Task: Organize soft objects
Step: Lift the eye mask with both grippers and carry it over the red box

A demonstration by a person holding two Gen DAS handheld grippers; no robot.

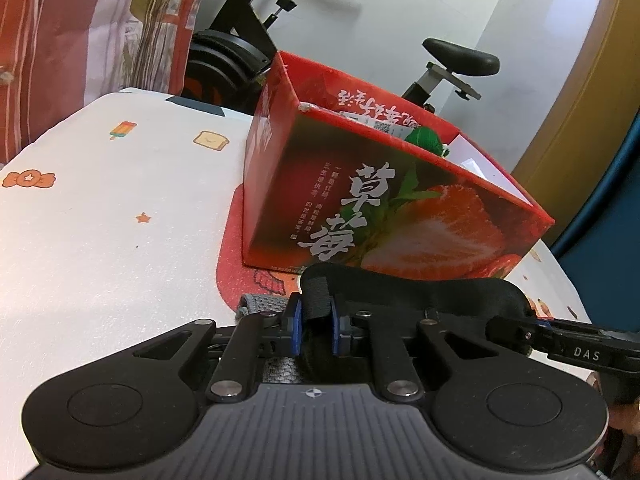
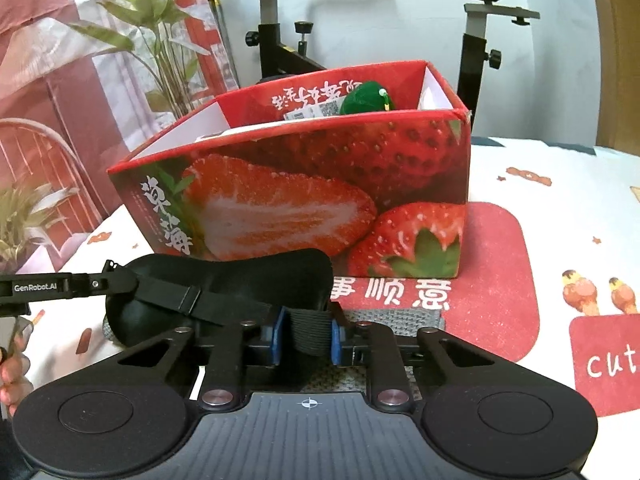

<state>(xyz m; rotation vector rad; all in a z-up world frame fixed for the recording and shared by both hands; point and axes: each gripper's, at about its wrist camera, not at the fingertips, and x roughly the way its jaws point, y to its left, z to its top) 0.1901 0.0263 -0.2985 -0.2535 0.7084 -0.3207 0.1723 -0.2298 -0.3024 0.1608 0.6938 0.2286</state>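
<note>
Both grippers are pinching one black eye mask (image 1: 420,292): the left gripper (image 1: 316,330) clamping its strap end, the right gripper (image 2: 306,334) squeezing the opposite end, the strawberry box (image 2: 320,184) just beyond the jaws.

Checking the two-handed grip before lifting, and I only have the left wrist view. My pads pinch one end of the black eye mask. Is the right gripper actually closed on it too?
Observer: Yes. The right gripper is shut on the ribbed strap of the eye mask, with a pad pressing each side.
Operator: I see a grey scrap near my fingers. What is it?
Observer: A grey knitted cloth. It lies on the red mat and reaches out to the right of the mask, in front of the strawberry box.
Operator: And farther right on the table?
Observer: A second red patch printed with the letters "cut".
</note>
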